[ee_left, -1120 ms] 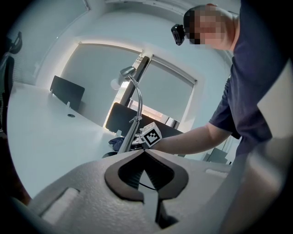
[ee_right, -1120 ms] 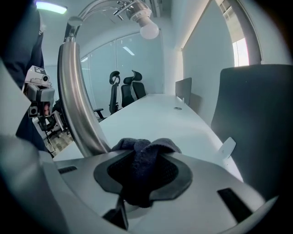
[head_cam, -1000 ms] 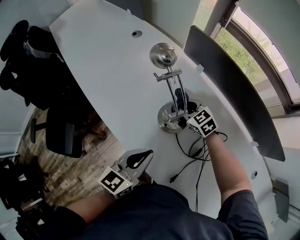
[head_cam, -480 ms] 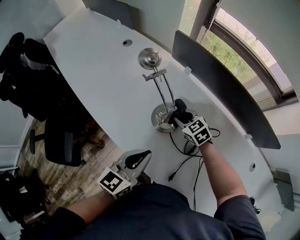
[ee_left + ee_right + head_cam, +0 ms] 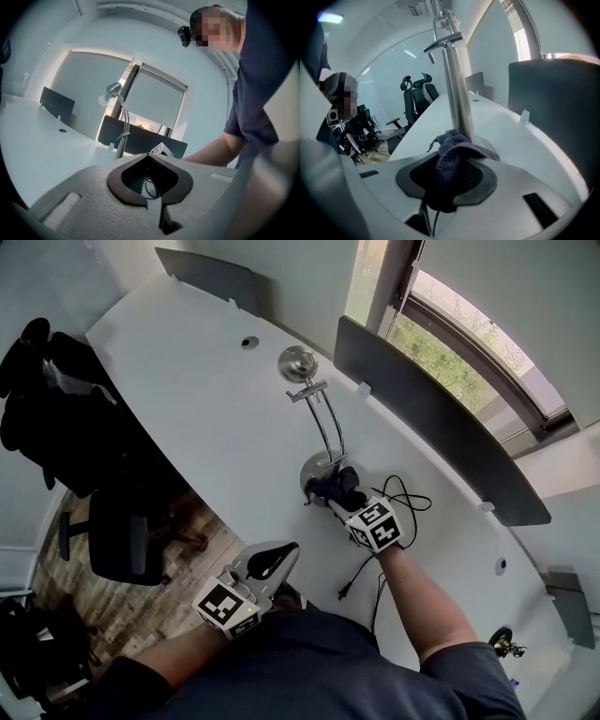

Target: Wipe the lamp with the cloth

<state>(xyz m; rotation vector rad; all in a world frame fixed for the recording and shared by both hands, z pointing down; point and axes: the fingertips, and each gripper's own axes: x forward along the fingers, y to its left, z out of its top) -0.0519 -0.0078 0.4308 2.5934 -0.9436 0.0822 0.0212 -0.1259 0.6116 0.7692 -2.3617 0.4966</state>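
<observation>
Clamping a dark cloth point(image 5: 451, 161) in jaws that are closed down to the cloth's thickness, the right gripper point(image 5: 449, 185) points toward about 11 o'clock in the head view. It presses the bunched front of the cloth against the foot of the lamp point(image 5: 316, 466), where the metal stem meets the round base. The fold sticks out past the jaw tips, which looks deliberate: soft fabric meets the metal, not the hard jaws. From the gripper's own view the stem rises straight up at 12 o'clock, right behind the cloth, so the wiping seems to be at the lowest part of the lamp, with the stem and head above not yet reached. In the head view the stem curves from the base toward 12 o'clock and ends in the round shiny head at about 11 o'clock. A black cable point(image 5: 373, 570) trails away from the base toward 4 and 5 o'clock, under the person's forearm, and could snag if the base gets pushed. The left gripper point(image 5: 279, 555) hangs at about 7 o'clock from the base, well apart from it over the near edge of the white desk point(image 5: 206, 399). Its jaws are together with nothing between them, so it is probably just waiting and not steadying the lamp. A dark divider panel point(image 5: 441, 423) runs along the far side of the desk at 2 o'clock, and an office chair point(image 5: 120, 532) stands off the desk at 9 o'clock.
</observation>
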